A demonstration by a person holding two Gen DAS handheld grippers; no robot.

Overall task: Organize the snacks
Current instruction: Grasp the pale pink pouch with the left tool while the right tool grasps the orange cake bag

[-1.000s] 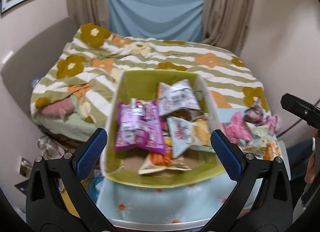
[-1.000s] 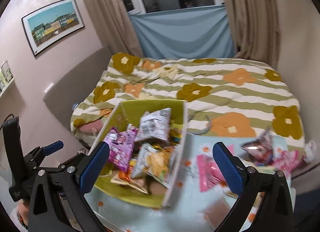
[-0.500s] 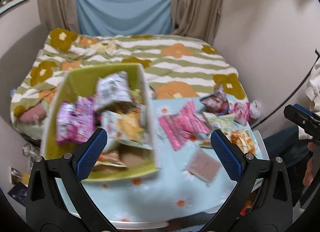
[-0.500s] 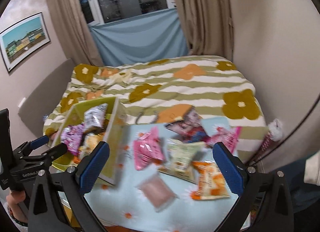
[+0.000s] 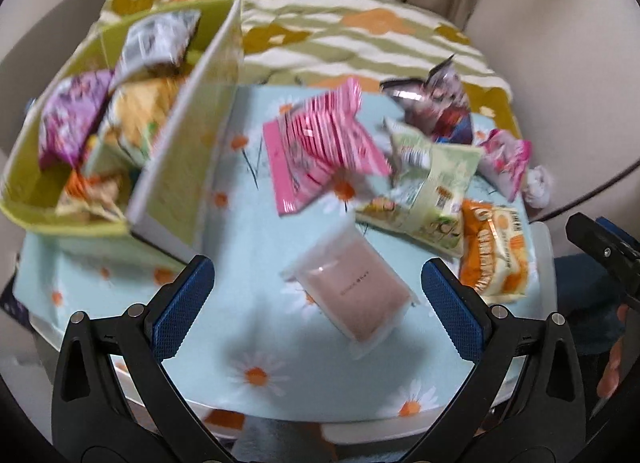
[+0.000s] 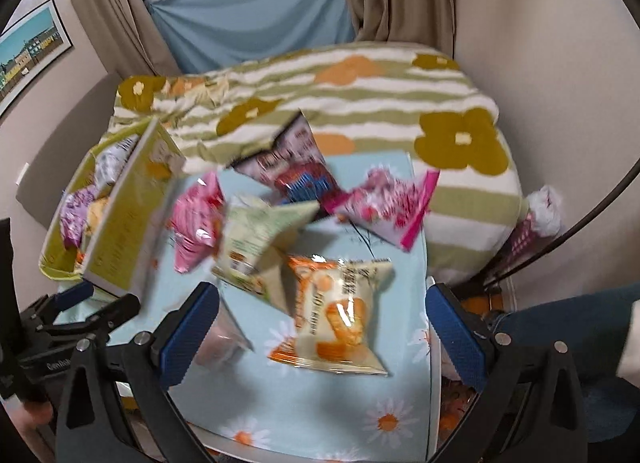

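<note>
A yellow-green box (image 5: 176, 167) (image 6: 124, 223) holding several snack bags stands at the table's left. Loose bags lie on the daisy-print cloth (image 5: 256, 263): a dusty-pink flat packet (image 5: 354, 295), a bright pink bag (image 5: 324, 143), a pale green bag (image 5: 428, 191) (image 6: 260, 239), an orange bag (image 5: 494, 255) (image 6: 340, 307), a dark foil bag (image 5: 436, 103) (image 6: 292, 171) and a pink-white bag (image 6: 388, 203). My left gripper (image 5: 318, 305) is open and empty over the dusty-pink packet. My right gripper (image 6: 320, 327) is open and empty over the orange bag.
A bed with a green-striped flower quilt (image 6: 360, 103) lies beyond the table. Beige walls close in at the right. A dark cable (image 6: 580, 223) arcs past the table's right corner. The cloth's front edge (image 5: 320, 407) is near me.
Both grippers have swung right, away from the box, and dropped lower towards the loose bags. Both stay open and empty.
</note>
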